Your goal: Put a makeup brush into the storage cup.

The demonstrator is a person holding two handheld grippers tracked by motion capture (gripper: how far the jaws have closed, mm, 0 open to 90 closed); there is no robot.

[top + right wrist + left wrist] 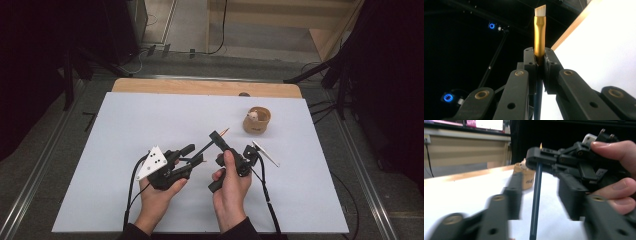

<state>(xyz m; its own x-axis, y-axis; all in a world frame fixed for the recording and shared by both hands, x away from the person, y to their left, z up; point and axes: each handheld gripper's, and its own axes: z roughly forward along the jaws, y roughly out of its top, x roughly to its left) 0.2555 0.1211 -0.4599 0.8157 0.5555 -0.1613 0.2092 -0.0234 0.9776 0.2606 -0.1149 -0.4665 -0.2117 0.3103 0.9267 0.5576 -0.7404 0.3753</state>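
Note:
A brush with a dark blue handle (204, 149), a gold ferrule (539, 35) and white bristles is held above the middle of the white table cover. My right gripper (217, 135) is shut on it just below the ferrule, and the bristles stick out past the jaw tips (539, 56). My left gripper (192, 160) is open with its jaws on either side of the lower handle (535, 202); a gap shows on both sides. The left gripper view also shows the right gripper (535, 157) and the hand that holds it.
A small wooden cup (256, 121) with a small pale thing inside stands at the back right of the white cover (125, 125). The same cup (527, 179) shows behind the brush in the left gripper view. A bare wooden strip (200, 87) runs along the table's far edge.

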